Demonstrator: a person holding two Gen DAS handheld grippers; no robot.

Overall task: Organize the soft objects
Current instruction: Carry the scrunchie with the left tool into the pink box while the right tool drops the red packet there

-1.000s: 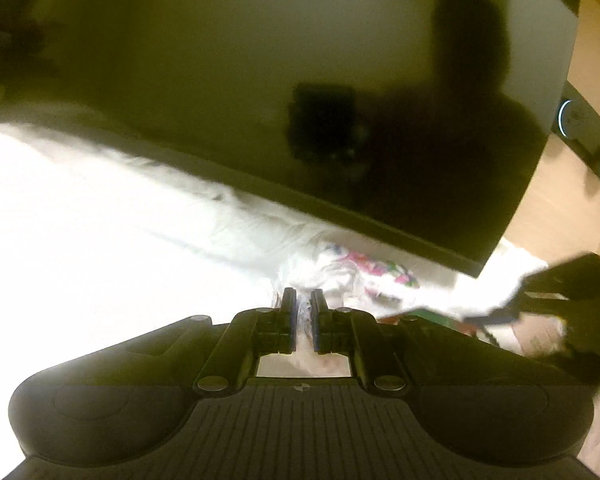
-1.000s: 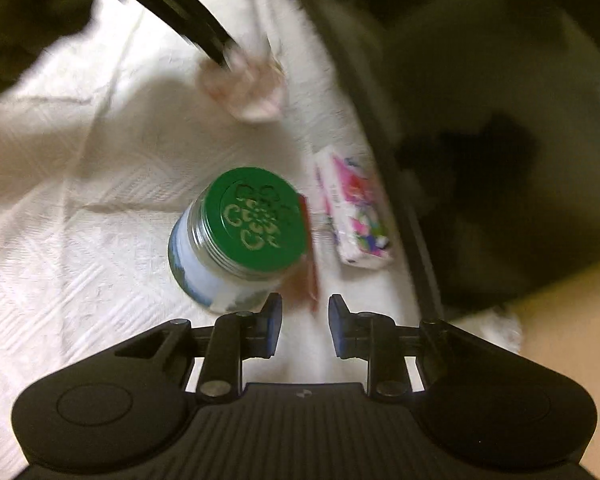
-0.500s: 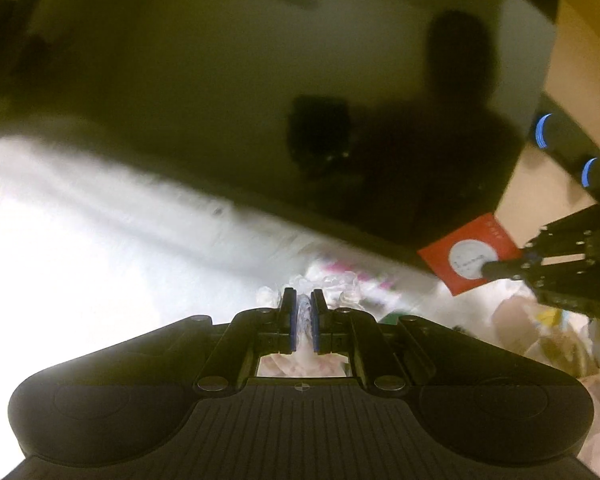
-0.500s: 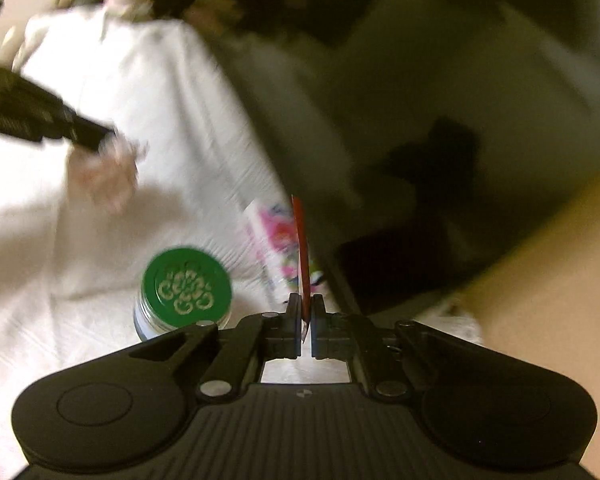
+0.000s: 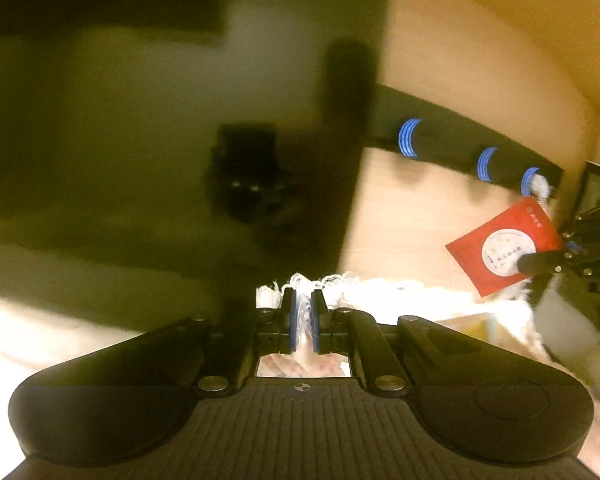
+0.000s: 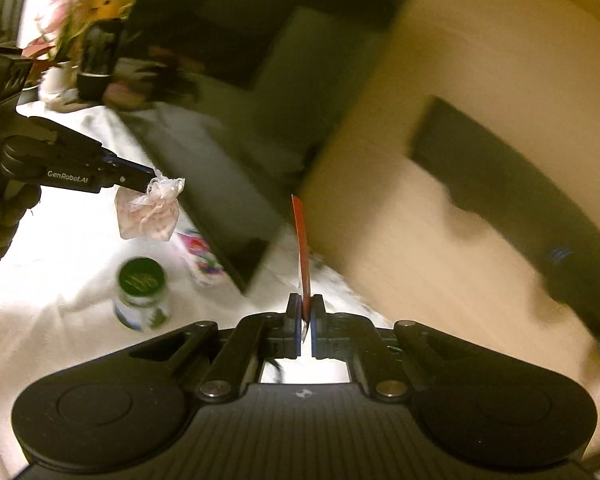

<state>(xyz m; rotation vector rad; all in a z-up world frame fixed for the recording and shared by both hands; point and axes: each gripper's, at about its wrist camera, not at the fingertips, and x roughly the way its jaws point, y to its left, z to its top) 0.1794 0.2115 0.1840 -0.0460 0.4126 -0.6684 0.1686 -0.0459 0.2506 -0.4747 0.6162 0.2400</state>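
Left gripper (image 5: 303,307) clamping lace pouch (image 6: 150,213), right gripper (image 6: 305,309) pinching red packet (image 5: 505,249), white cloth (image 6: 60,280), dark screen (image 6: 236,92).

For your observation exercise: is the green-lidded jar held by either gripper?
No, the green-lidded jar stands alone on the white cloth.

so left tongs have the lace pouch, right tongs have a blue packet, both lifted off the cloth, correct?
Almost. The packet in the right tongs is red, not blue; the left wrist view shows its red face with a round white label. The rest holds: the left tongs are shut on the lace pouch, and both items are off the white cloth.
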